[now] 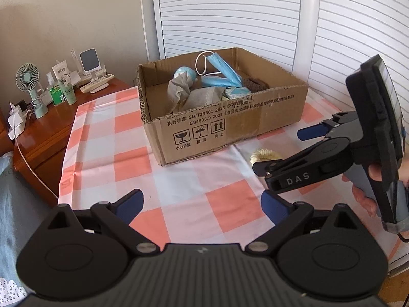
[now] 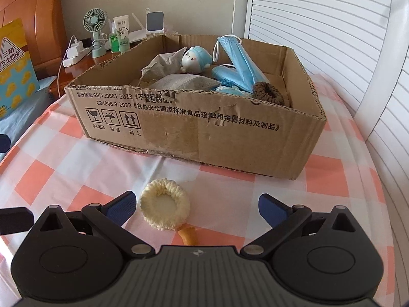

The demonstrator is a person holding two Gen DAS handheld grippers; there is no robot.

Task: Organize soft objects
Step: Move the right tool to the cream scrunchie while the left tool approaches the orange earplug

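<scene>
A cardboard box (image 1: 230, 125) (image 2: 230, 138) stands on the checked cloth. It holds blue face masks (image 2: 240, 64), grey cloths (image 2: 179, 81), a small blue-hooded toy (image 2: 195, 60) and a brown scrunchie (image 2: 268, 93). A cream scrunchie (image 2: 165, 207) (image 1: 264, 154) lies on the cloth in front of the box, with an orange piece (image 2: 188, 235) just behind it. My right gripper (image 2: 198, 204) is open, the cream scrunchie between its fingers near the left one. My left gripper (image 1: 202, 204) is open and empty above the cloth; the right gripper (image 1: 281, 151) also shows in its view.
A wooden bedside table (image 1: 51, 128) at the left carries a green fan (image 1: 28, 79), bottles, a charger and remotes. White slatted doors (image 1: 255, 12) stand behind the box. The pink-and-white checked cloth (image 1: 179, 179) covers the surface.
</scene>
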